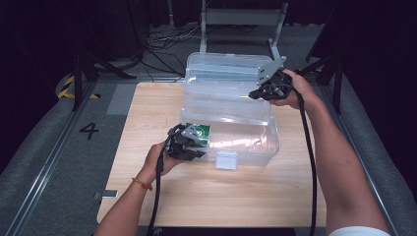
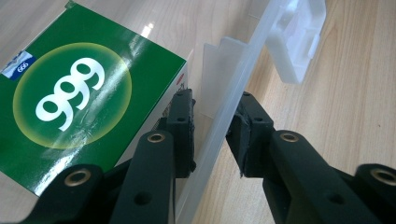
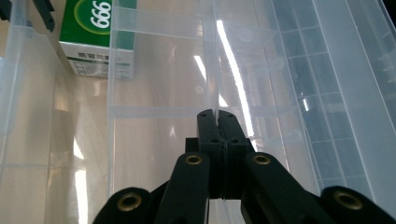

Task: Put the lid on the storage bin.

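Tabletop: left tool (image 2: pixel 212 128) straddles clear box's front wall (image 2: pixel 233 100), green carton (image 2: pixel 77 100) beside.

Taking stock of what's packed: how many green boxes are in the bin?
1. The green box lies in the clear bin's front left corner, by the left gripper. The clear walls seem to hide no others.

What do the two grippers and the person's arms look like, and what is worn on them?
Both the left gripper and the right gripper are black, with brass-coloured rivets in the jaws, a grey three-cornered plate on top and a trailing black cable. The forearms are bare; the left wrist bears an orange-red bracelet, and a white sleeve edge shows at the right.
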A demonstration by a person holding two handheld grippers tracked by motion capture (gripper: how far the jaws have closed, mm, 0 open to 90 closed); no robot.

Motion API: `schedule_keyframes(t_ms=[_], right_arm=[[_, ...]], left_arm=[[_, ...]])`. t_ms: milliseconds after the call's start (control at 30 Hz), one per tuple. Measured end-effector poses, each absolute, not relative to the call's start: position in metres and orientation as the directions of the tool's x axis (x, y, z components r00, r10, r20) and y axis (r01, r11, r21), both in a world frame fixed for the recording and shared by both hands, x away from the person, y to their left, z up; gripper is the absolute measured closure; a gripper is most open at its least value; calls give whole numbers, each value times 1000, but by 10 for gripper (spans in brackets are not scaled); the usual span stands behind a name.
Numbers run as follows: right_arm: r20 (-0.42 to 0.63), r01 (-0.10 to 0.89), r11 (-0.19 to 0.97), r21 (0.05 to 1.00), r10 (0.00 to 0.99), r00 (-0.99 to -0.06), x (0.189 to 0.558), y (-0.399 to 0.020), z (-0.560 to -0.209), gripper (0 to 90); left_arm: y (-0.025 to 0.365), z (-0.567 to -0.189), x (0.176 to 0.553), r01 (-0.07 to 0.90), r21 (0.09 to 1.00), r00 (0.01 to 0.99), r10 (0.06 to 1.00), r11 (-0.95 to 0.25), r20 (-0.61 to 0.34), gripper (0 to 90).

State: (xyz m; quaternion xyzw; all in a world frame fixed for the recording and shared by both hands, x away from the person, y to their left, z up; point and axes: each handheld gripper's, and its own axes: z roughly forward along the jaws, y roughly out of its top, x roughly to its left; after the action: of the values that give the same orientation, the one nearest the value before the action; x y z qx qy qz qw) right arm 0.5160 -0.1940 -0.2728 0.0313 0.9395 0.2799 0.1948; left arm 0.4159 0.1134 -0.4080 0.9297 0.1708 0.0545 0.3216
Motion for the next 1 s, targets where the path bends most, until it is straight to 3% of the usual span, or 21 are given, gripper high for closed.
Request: schedule_keyframes(t_ms=[1000], right_arm=[[-395, -89, 832, 547, 163, -904, 457, -200, -288, 899]], left_arm=[[113, -408, 417, 291, 621, 934, 358, -728, -18, 696]])
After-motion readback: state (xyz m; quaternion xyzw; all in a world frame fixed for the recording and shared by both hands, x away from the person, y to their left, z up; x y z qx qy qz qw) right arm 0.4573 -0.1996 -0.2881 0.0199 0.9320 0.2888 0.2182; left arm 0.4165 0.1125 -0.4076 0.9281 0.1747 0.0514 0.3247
